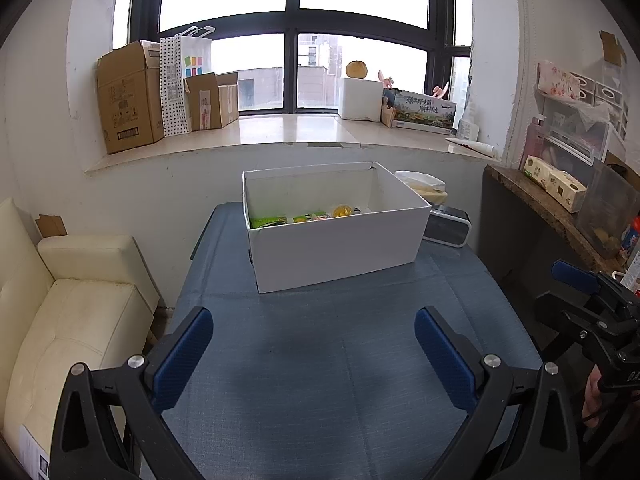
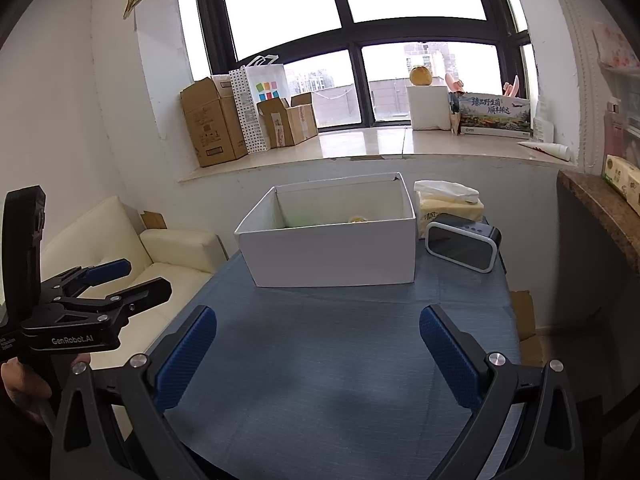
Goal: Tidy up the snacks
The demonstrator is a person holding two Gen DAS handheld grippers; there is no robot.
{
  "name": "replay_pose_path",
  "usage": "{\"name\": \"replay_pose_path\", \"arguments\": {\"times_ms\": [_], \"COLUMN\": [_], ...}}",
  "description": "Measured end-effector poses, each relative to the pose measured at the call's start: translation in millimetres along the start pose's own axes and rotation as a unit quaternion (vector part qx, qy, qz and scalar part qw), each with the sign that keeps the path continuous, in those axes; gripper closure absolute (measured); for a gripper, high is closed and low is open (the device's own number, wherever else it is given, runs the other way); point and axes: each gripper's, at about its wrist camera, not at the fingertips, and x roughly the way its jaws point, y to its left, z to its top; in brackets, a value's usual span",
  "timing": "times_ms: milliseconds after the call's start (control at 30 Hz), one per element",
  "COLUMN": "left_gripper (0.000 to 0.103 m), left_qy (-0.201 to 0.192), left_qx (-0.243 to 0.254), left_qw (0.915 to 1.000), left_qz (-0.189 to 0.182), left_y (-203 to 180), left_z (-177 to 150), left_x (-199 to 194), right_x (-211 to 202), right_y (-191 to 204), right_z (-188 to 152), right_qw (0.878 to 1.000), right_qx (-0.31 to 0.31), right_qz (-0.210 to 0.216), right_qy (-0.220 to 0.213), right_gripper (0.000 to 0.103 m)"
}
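Holding both my fingers spread and empty, I see the white box (image 1: 340, 256) straight ahead of them, its long side facing me, with the left gripper (image 1: 314, 354) and the right gripper (image 2: 318, 354) about equally near.

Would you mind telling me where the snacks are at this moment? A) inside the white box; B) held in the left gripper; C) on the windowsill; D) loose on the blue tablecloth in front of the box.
A: in the left wrist view the green packets and a yellow round item lie inside the white box, while both the left gripper and the right gripper are open and hold nothing.
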Motion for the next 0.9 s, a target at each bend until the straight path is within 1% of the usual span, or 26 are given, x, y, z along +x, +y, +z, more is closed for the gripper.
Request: {"name": "replay_pose_path", "arguments": {"times_ms": [900], "left_gripper": [0.000], "left_qy": [0.004], "left_qx": [0.007], "left_qw": [1.0000], "left_qz": [-0.003], "left_y": [-2.3], "left_z": [-1.4], "left_x": [2.1], "right_x": [-2.2], "right_y": [0.4], "right_z": [-0.7], "right_qw": [1.000], "right_qx": [-0.003], "right_qz": [0.004], "right_qy": [-0.001], "right_gripper": [0.000]}}
